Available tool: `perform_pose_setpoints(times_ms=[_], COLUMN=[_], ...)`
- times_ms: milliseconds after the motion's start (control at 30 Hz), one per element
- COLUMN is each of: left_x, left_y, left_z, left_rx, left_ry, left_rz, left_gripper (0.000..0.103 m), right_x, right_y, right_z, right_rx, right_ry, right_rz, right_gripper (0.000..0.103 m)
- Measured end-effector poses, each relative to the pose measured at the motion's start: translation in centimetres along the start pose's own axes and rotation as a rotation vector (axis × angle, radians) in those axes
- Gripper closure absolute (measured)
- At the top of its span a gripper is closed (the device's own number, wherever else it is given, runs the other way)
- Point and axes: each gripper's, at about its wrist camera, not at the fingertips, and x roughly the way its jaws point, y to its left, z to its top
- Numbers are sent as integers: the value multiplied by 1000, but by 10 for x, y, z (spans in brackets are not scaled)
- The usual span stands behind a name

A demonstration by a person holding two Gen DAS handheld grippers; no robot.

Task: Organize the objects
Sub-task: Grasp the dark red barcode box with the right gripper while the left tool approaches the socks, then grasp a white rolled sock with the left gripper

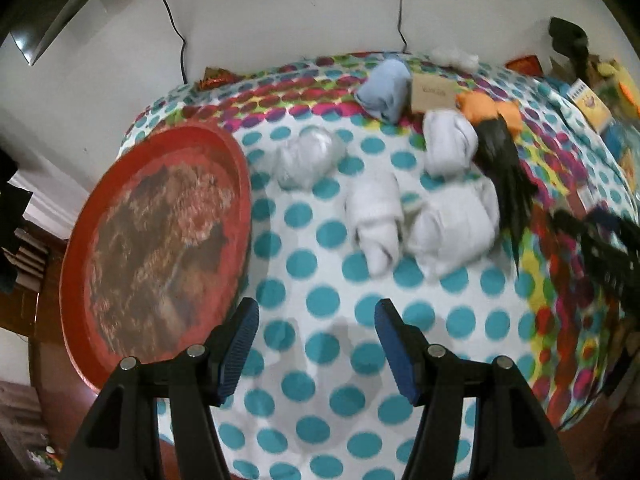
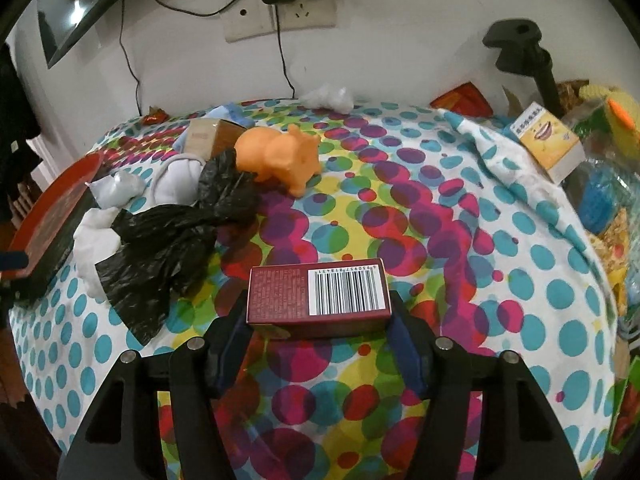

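My right gripper [image 2: 319, 300] is shut on a dark red box [image 2: 316, 296] with a barcode, held just above the dotted cloth [image 2: 400, 208]. An orange toy pig [image 2: 280, 156] and a crumpled black plastic bag [image 2: 180, 232] lie beyond it to the left. My left gripper [image 1: 316, 308] stands open above the cloth with nothing between its fingers. A round red tray [image 1: 236, 152] lies just to its left. Ahead of it are three white rolled socks [image 1: 376, 220], a blue roll [image 1: 386, 88] and a clear plastic wad [image 1: 308, 156].
A small brown box [image 1: 432, 92] sits by the blue roll. At the right edge stand a yellow box [image 2: 548, 140], a black stand [image 2: 520, 48] and mixed clutter. A white wad [image 2: 328, 96] lies by the wall under the sockets and cables.
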Motion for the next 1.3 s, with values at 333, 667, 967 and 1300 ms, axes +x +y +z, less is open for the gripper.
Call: perform_pose_setpoints(times_ms=[333, 667, 967, 1300], left_x=[29, 51, 59, 46], left_y=[0, -10, -10, -18], left_z=[28, 46, 48, 36], left_rx=[-22, 21, 23, 82], left_ry=[19, 26, 43, 20], left_rz=[-142, -164, -212, -187], left_gripper=[41, 41, 59, 75], right_x=[2, 3, 4, 4], right_y=[-4, -1, 2, 3], right_z=[0, 0, 1, 2], right_rx=[24, 6, -1, -3], right_ry=[0, 7, 11, 13], right_rz=[25, 24, 31, 34], right_gripper=[41, 38, 34, 34])
